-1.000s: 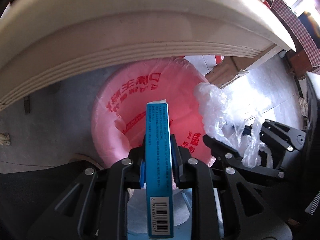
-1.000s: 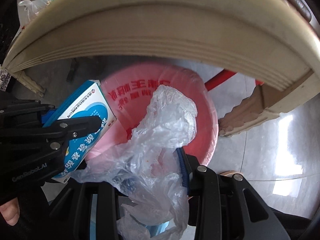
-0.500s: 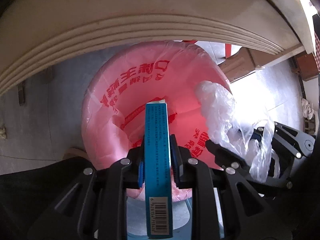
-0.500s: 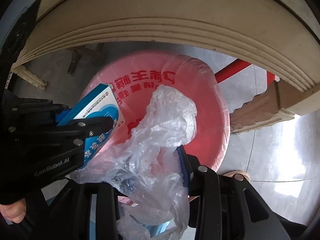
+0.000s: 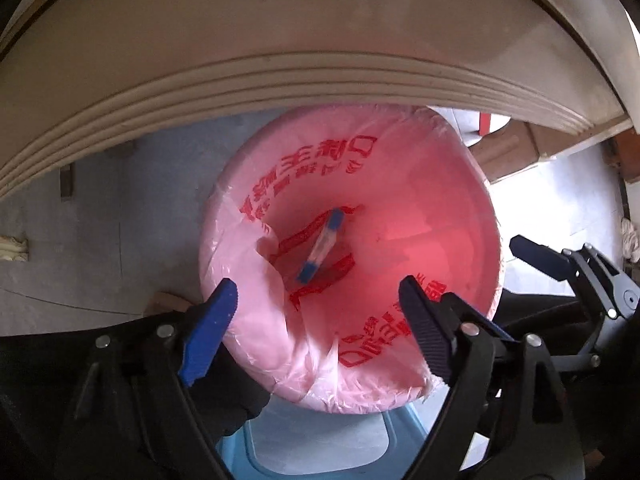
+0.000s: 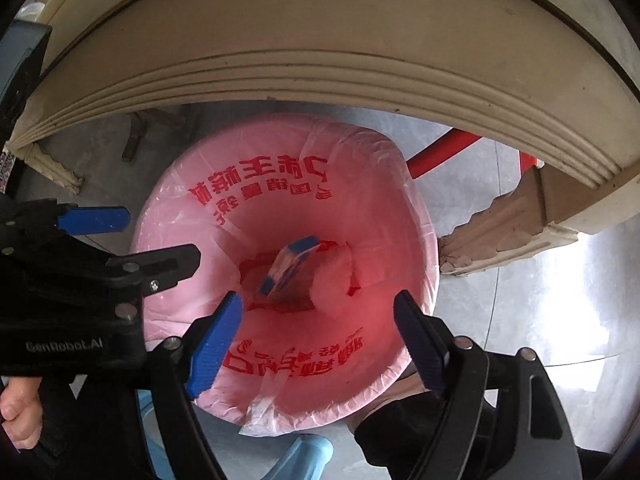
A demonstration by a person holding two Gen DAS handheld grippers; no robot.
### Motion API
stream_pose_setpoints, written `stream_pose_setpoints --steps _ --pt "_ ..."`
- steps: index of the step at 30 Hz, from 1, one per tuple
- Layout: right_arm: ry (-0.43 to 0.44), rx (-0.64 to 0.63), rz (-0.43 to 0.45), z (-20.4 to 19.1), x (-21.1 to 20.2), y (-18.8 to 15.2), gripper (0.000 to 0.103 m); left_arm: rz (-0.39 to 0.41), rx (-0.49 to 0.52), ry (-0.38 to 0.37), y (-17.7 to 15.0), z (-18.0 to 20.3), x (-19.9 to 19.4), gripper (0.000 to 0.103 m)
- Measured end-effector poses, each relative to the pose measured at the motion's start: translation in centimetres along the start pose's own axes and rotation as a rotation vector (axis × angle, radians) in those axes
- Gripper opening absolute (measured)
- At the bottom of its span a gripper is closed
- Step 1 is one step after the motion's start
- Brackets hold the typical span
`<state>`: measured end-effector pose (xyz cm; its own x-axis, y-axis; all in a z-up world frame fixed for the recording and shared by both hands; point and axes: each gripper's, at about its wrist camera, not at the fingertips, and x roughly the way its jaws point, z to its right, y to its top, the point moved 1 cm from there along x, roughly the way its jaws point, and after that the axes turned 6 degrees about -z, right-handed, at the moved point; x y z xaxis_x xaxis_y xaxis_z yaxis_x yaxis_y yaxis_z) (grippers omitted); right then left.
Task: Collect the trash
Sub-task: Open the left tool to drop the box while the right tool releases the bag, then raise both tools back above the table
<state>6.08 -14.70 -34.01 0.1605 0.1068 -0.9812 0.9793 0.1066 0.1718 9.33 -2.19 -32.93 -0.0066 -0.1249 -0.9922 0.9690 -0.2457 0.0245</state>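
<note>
Both my left gripper (image 5: 316, 312) and right gripper (image 6: 318, 324) are opening empty over the pink-lined bin (image 5: 460, 184), box (image 5: 322, 244) inside, so I'd lift straight clear.

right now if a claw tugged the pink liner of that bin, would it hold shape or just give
The pink liner would probably give: it looks thin, translucent and wrinkled. A loose flap hanging over the rim suggests floppy film that could pull off the bin. The blue box inside would likely shift with it.

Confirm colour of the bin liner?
Pink bin liner with red printed lettering, clearest in the right wrist view.
</note>
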Motion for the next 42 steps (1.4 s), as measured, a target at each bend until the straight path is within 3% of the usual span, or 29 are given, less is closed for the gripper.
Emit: stream_pose_setpoints --steps 18,26,35,42 --pt "-0.011 0.041 0.000 0.6 0.2 0.3 0.077 -0.021 -0.042 -0.057 -0.1 -1.0 0.3 0.081" --pt "0.017 0.067 0.013 0.7 -0.5 -0.1 0.077 -0.003 -0.029 -0.010 -0.6 -0.9 -1.0 0.081" --pt "0.031 0.086 0.103 0.7 -3.9 -1.0 0.077 0.032 -0.043 0.041 -2.1 -1.6 -5.3 0.081" --pt "0.044 0.194 0.234 3.2 -11.0 -2.3 0.077 0.127 0.096 0.130 -3.5 0.3 -12.4 0.081"
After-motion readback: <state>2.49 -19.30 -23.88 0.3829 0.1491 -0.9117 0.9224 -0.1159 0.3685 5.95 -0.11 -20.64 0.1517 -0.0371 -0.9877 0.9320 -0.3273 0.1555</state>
